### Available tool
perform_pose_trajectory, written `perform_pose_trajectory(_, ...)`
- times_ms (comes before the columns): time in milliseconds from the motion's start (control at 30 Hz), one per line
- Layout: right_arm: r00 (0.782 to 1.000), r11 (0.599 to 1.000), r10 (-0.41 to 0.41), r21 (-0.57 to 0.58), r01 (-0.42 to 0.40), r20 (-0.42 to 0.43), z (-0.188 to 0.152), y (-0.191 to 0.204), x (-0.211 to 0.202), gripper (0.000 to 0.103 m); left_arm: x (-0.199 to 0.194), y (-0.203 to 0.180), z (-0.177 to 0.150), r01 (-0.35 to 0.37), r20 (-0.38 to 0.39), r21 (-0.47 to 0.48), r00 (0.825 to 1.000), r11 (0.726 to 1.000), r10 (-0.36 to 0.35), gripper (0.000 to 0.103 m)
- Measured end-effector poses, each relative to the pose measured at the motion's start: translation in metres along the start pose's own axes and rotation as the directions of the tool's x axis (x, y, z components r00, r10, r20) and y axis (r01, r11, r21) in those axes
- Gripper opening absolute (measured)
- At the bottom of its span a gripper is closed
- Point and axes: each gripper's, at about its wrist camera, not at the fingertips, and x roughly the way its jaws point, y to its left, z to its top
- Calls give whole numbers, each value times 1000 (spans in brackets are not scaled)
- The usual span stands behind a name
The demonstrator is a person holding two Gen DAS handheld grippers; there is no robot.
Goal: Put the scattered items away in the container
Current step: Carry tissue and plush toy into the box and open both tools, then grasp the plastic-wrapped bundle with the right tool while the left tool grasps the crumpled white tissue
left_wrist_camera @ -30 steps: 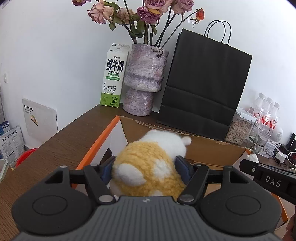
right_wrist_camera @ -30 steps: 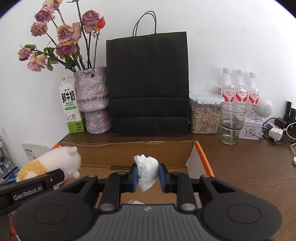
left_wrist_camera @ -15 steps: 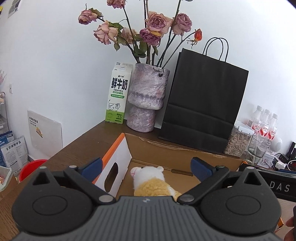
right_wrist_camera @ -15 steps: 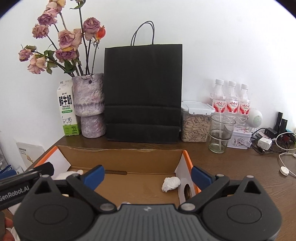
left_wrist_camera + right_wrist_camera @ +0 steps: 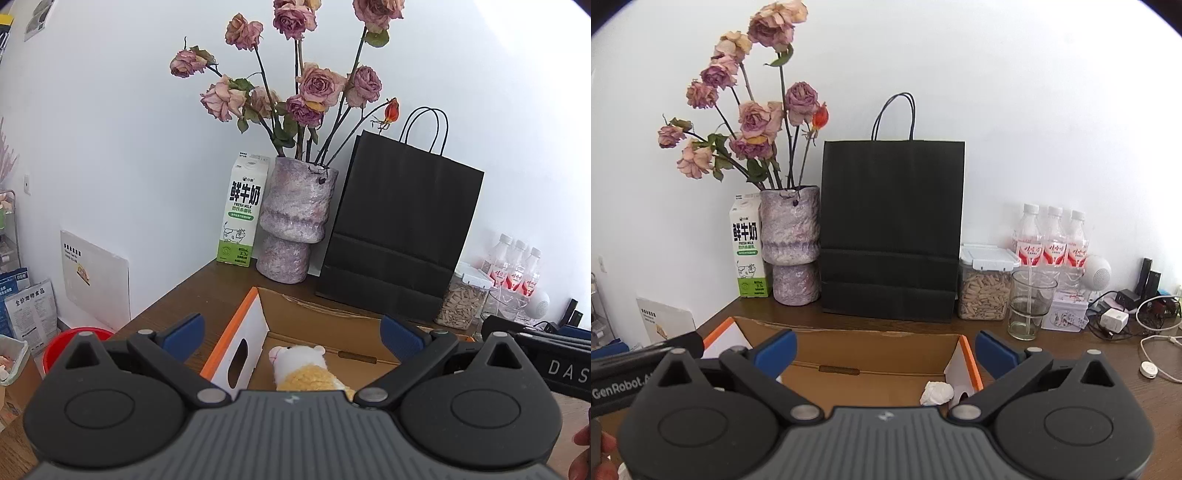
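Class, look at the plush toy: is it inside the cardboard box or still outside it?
Inside. The plush toy lies on the floor of the cardboard box, below its walls, and the left gripper is open above it, holding nothing.

We see brown wood table (image 5: pixel 1071 369) carrying cardboard box (image 5: pixel 871 345), black bag (image 5: pixel 892 229), vase (image 5: pixel 790 243), milk carton (image 5: pixel 748 247), seed jar (image 5: pixel 984 286), glass (image 5: pixel 1030 306).

left tool (image 5: pixel 291 334): spread wide, empty | right tool (image 5: pixel 885 347): spread wide, empty

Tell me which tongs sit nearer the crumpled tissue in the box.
Right. The right tongs hang open just above the crumpled tissue at the box's right end; the left tongs are open over the plush toy at the opposite end.
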Motion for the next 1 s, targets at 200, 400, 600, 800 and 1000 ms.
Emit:
perform_pose_trajectory(200, 997, 998, 34, -46, -31, 75, -1, 7, -45, 103, -35, 6, -5, 50, 30, 12, 998, 999, -51, 103)
perform_pose_trajectory(400, 991, 996, 79, -48, -74, 108, -20, 2, -86, 103, -69, 13, -14, 82, 44, 47, 995, 996, -84, 103)
perform_pose_trajectory(600, 989, 992, 103, -84, -94, 108, -44, -3, -116, 103, -91, 23, -25, 69, 40, 76, 997, 995, -72, 103)
perform_pose_trajectory(800, 995, 993, 82, -91, -77, 51, -76, -16, -126, 103, -100, 41, -43, 23, 10, 84, 1000, 996, -24, 103)
perform_pose_trajectory(1000, 999, 997, 44, -66, -46, -25, -112, -36, -131, 103, -113, 58, -62, -18, -22, 107, 1000, 994, 20, 103)
